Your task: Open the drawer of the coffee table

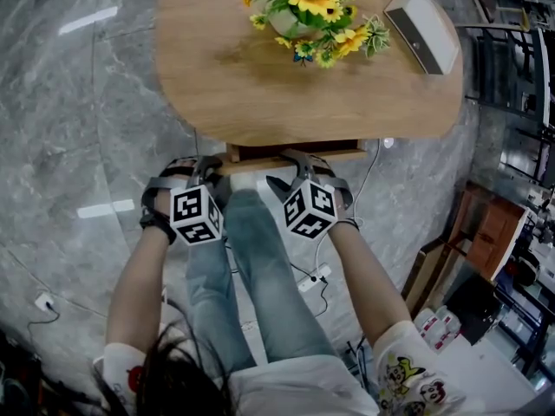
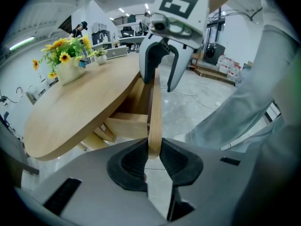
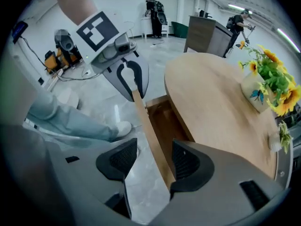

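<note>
The seated person's legs [image 1: 260,267], in jeans, stretch out over the grey stone floor [image 1: 87,128]. Past the shins, a gripper is held in each hand at the drawer [image 1: 295,152] of the wooden desk [image 1: 251,76]. The left gripper [image 2: 154,155] has its jaws closed on the top edge of the drawer's front board [image 3: 149,133], with one pad pressing on each face. The right gripper [image 3: 154,160], further along the same board, has its jaws apart astride it and grips nothing. The drawer stands a little way out from under the near edge of the desk, and a strip of its dark inside shows. Toward the far side of the desk stands a vase of sunflowers [image 1: 316,7], with a pale box [image 1: 422,29] near it on the right.
</note>
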